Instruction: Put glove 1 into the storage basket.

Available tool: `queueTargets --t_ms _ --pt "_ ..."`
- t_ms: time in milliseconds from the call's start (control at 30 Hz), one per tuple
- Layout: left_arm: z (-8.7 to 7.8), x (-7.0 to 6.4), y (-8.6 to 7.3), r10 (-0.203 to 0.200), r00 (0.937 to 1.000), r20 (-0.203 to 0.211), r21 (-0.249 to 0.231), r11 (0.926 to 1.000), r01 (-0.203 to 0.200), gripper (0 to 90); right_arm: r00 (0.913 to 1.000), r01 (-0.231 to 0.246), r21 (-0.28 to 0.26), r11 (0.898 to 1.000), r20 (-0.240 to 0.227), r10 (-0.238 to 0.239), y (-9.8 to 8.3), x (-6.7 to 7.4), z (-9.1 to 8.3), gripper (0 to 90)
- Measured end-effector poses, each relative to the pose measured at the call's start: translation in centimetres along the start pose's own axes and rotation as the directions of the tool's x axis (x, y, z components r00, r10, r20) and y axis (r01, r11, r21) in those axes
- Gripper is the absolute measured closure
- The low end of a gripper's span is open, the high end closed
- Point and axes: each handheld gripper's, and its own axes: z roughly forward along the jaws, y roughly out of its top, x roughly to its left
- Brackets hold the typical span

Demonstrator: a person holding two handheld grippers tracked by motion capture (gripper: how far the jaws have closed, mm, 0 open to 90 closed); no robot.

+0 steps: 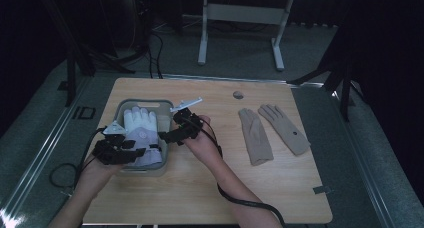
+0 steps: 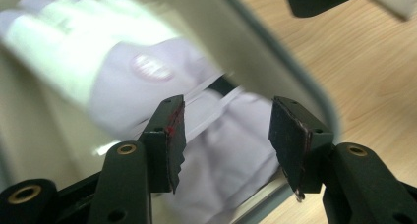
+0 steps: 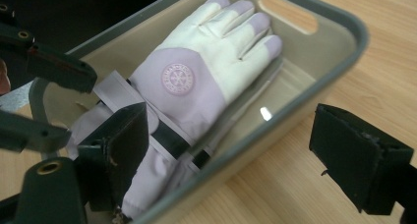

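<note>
A white-and-lilac glove (image 3: 196,81) lies flat inside the grey basket (image 3: 339,22) on the table (image 1: 210,188), with the left hand-held gripper (image 2: 226,135) and right hand-held gripper (image 3: 228,150) above it, jaws apart and empty.

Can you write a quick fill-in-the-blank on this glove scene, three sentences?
1. The white and lilac glove lies inside the grey ____.
2. On the bare table, right of the bin, lie ____ beige gloves.
3. The right gripper has its jaws ____, nothing between them.

Missing words: bin; two; open
</note>
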Motion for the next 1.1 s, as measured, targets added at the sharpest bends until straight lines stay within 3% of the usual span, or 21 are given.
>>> queueTargets --t_ms 233,433,500,600,667,700,767,833,967,1100 --pt "0.6 -2.8 1.2 0.047 0.998 0.042 -0.056 0.9975 -0.044 48.0 0.999 0.032 0.0 0.999 0.031 -0.032 -1.1 -0.7 -2.0 14.7" --pt "1.2 -4.7 2.0 0.073 0.9938 0.084 -0.09 0.9938 -0.066 48.3 0.999 0.031 -0.022 0.999 0.031 -0.031 -2.2 -1.4 -3.6 13.9" --pt "1.5 -5.5 2.2 0.092 0.9924 0.082 -0.096 0.9918 -0.084 45.0 0.9988 0.034 -0.021 0.999 0.035 -0.033 -2.6 -1.6 -4.1 13.8" --pt "2.5 -6.8 2.5 0.124 0.9895 0.075 -0.063 0.9909 -0.119 32.3 0.9973 0.044 -0.027 0.999 0.06 -0.042 -3.1 -2.1 -4.9 13.7" --pt "2.8 -7.2 2.5 0.123 0.9888 0.084 -0.072 0.9905 -0.118 28.7 0.9972 0.051 -0.033 0.998 0.055 -0.049 -3.2 -2.3 -5.2 13.7" --pt "3.3 -8.0 2.6 0.127 0.986 0.109 -0.077 0.9899 -0.119 28.7 0.9972 0.053 -0.032 0.998 0.055 -0.051 -3.4 -2.4 -5.4 13.6" --pt "3.6 -8.7 2.6 0.139 0.9842 0.109 -0.109 0.9858 -0.127 24.3 0.9949 0.075 -0.031 0.997 0.07 -0.072 -3.8 -2.6 -6.1 13.4" --pt "4.1 -9.3 2.6 0.129 0.9816 0.14 -0.134 0.9848 -0.111 16.4 0.993 0.085 -0.03 0.996 0.085 -0.082 -4.1 -2.7 -6.5 13.4" --pt "5.0 -10.7 2.4 0.176 0.9756 0.131 -0.16 0.9749 -0.154 14.9 0.9909 0.081 -0.021 0.996 0.109 -0.078 -4.8 -3.6 -7.4 13.4" --pt "5.8 -11.5 2.1 0.184 0.9721 0.145 -0.182 0.9707 -0.157 14.3 0.9891 0.079 -0.017 0.997 0.126 -0.076 -5.8 -4.6 -8.2 13.5"
